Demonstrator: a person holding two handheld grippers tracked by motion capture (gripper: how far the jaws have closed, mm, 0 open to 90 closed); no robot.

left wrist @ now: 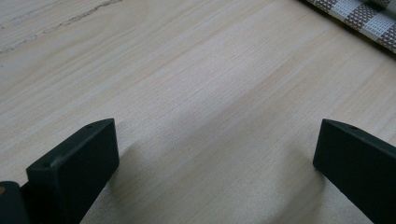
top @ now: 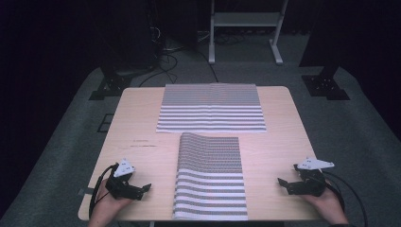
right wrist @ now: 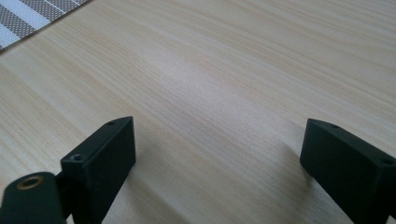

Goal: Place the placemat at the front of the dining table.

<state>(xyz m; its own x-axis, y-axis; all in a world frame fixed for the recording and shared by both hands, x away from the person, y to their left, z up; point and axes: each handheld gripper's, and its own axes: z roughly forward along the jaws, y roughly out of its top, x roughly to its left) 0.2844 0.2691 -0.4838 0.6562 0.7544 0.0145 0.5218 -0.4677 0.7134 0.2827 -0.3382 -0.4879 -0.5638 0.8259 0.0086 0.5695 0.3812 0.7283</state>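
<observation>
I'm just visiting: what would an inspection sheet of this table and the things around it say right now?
Surface: pale wooden table, faint marks near its left side.
Job's things: near striped cloth lying lengthwise, far end slightly raised; far striped cloth flat, crosswise.
Clutter: nothing seen.
Grippers: left gripper and right gripper open, resting beside the near cloth, holding nothing.
Cables: black cable trailing from the right gripper.
Surroundings: grey carpet, white stand, dark room.
</observation>
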